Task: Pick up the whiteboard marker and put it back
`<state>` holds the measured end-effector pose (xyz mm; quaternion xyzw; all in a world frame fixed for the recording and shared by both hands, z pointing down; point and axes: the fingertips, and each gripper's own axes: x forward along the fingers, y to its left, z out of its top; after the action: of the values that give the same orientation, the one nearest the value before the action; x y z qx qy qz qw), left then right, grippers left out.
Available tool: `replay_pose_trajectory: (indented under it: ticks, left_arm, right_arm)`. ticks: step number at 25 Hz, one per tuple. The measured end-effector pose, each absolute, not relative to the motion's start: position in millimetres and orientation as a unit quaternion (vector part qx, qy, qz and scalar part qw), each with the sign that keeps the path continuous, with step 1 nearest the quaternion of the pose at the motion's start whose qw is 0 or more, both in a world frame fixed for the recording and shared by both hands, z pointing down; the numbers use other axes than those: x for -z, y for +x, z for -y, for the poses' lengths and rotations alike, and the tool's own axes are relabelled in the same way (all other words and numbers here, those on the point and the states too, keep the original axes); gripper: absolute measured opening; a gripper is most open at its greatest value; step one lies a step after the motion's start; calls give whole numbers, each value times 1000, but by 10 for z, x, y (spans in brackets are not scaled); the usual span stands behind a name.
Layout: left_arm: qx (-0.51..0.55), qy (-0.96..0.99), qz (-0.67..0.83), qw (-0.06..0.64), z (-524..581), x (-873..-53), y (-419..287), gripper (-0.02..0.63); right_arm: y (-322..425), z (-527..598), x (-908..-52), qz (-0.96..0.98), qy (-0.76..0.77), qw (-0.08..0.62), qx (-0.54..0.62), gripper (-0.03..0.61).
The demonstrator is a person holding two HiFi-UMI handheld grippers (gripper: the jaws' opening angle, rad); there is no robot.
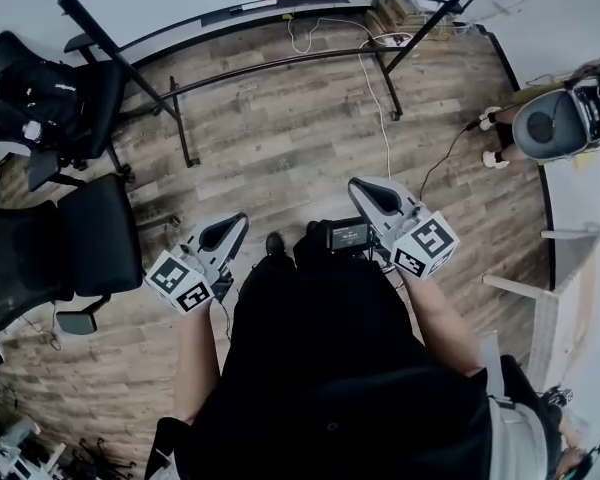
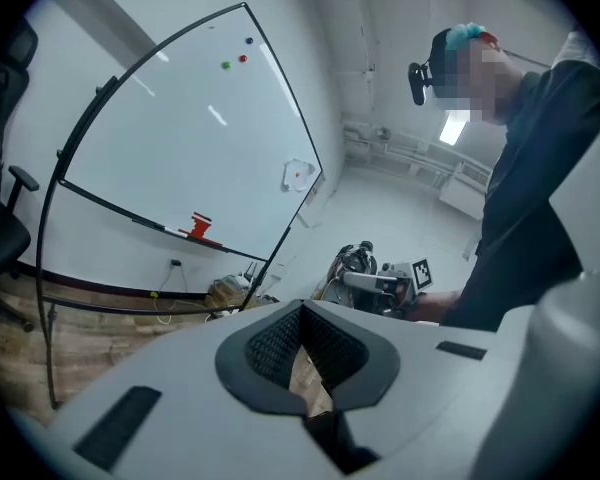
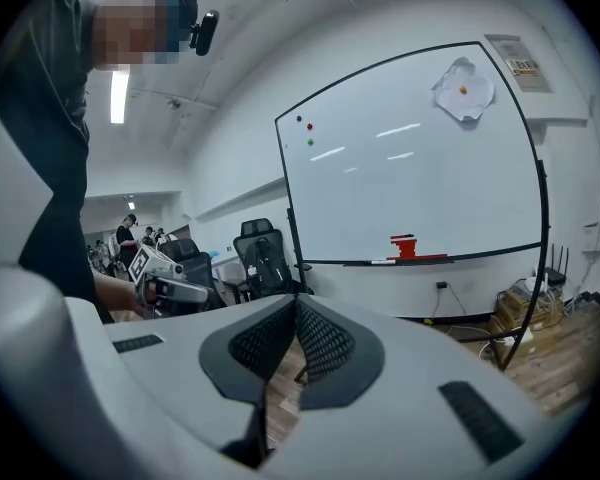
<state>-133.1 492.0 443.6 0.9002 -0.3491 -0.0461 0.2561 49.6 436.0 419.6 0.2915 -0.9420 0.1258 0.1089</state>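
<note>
Whiteboard tray (image 3: 485,253) holds the marker (image 3: 382,261), far from left hand-held gripper (image 2: 302,313) and right hand-held gripper (image 3: 296,305), both closed, empty.

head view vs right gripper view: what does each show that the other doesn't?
Head view only: the right tongs' tag cube, a bystander's shoes. Right gripper view only: the board's face, magnets, pinned paper, marker-like stick on its ledge. Both: left tongs, right tongs, both shut and empty; red object on the ledge; black chairs.
</note>
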Motion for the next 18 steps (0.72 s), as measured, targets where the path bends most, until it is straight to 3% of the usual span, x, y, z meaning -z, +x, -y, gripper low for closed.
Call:
replay_pose_trajectory:
  ticks: [7, 18]
  left_arm:
    - [71, 892, 355, 271, -4697, -4515, -1412, 6]
    - [30, 887, 358, 290, -3949, -4576, -809, 6]
  right_arm:
    - [691, -4211, -4256, 936, 304, 119, -129, 20]
    - [1204, -3468, -4440, 937, 298, 98, -155, 20]
